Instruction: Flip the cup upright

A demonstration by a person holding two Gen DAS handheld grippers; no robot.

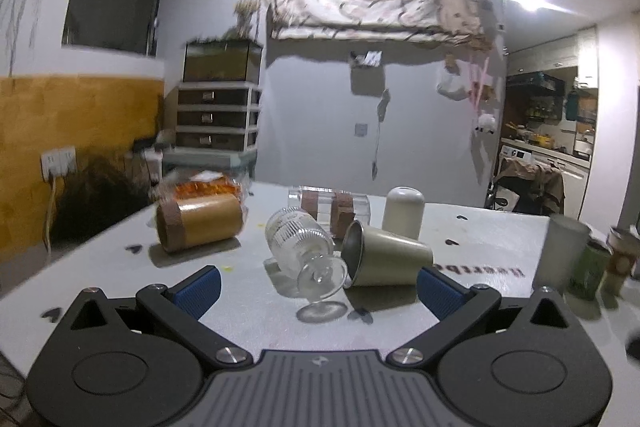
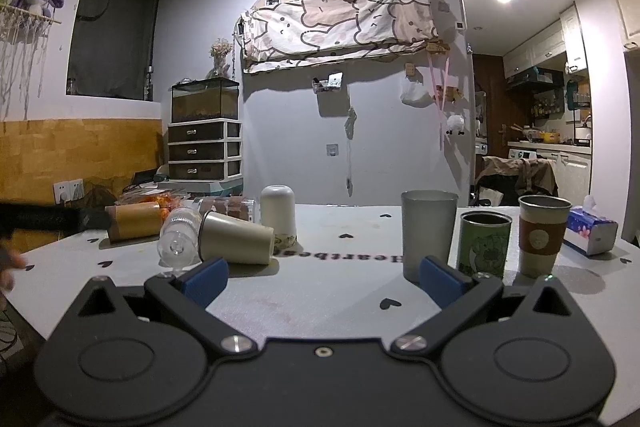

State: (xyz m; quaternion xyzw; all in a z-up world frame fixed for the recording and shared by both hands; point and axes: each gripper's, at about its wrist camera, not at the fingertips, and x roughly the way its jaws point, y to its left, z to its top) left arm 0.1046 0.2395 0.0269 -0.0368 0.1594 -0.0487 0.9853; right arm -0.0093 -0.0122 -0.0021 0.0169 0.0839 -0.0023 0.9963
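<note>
Several cups lie tipped on the white table. A ribbed glass goblet lies on its side just ahead of my left gripper, which is open and empty. A beige metal cup lies beside it, mouth toward the goblet. A tan cylinder cup and a clear taped cup lie farther back. A white cup stands upside down. My right gripper is open and empty; the beige cup and goblet lie to its front left.
A frosted grey cup, a green can cup and a sleeved cup stand upright at the right. A blue tissue pack lies at the far right. A snack bag sits behind the tan cup.
</note>
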